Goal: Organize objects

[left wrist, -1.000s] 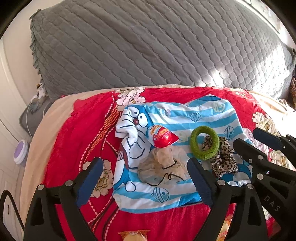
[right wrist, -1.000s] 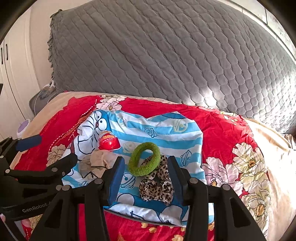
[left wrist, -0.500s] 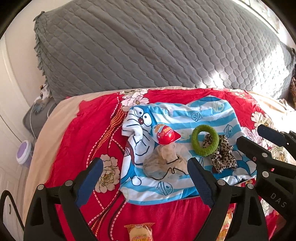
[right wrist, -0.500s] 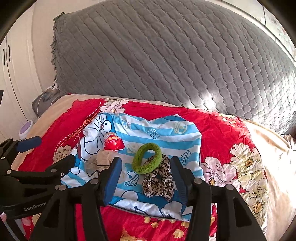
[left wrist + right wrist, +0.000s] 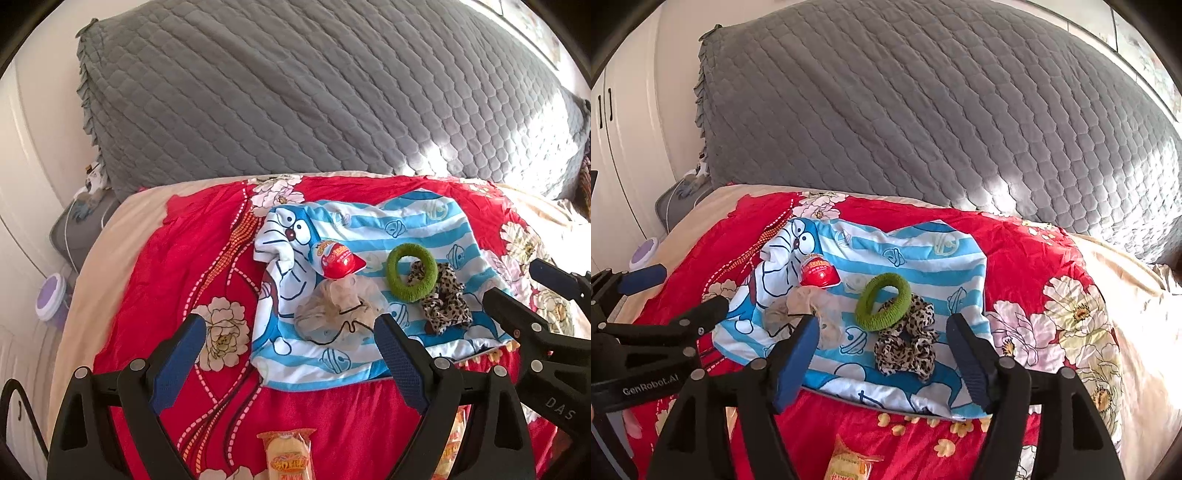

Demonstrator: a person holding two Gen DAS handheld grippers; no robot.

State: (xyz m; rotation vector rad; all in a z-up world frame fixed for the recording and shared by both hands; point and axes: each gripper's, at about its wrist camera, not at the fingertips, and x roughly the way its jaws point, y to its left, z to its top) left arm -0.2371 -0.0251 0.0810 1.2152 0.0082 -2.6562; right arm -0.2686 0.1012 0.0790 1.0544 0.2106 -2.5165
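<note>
The left hand-held gripper (image 5: 288,354) was held spread wide and empty; the right hand-held gripper (image 5: 882,358) was opening, nothing pinched, above the leopard scrunchie (image 5: 907,347) on the bed (image 5: 1034,258).

A blue-and-white striped cartoon cloth (image 5: 417,229) lies flat on the bed. On it, far left, a red egg-shaped snack pack (image 5: 338,258) lies on its side. Near it sits a crumpled beige sheer scrunchie (image 5: 338,310). To the right, a green fuzzy hair ring (image 5: 412,271) overlaps a leopard-print scrunchie (image 5: 445,302).
</note>
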